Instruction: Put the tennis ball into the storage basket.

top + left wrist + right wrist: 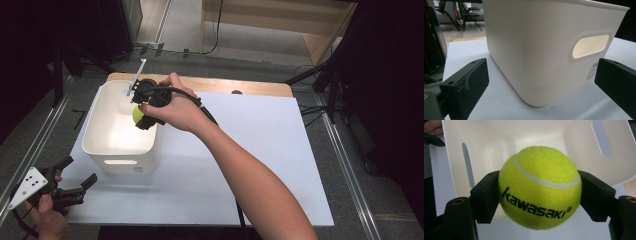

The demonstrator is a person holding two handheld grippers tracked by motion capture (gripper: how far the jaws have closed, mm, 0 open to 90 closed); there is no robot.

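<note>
A: Right gripper [540,192] clamped on tennis ball [540,187], centre of its own view, jaws pressing both sides. High view: ball [137,115] sits over the white bin [102,145], upper left of frame, near the bin's right wall.

B: Risk?

A: Release this close to the wall, and the ball may clip the rim and bounce out onto the table [250,165].

B: Left gripper [75,186]?

A: Jaws apart, empty, lower left, beside the bin. Nothing steadies the bin, so a knock could shift it.
</note>
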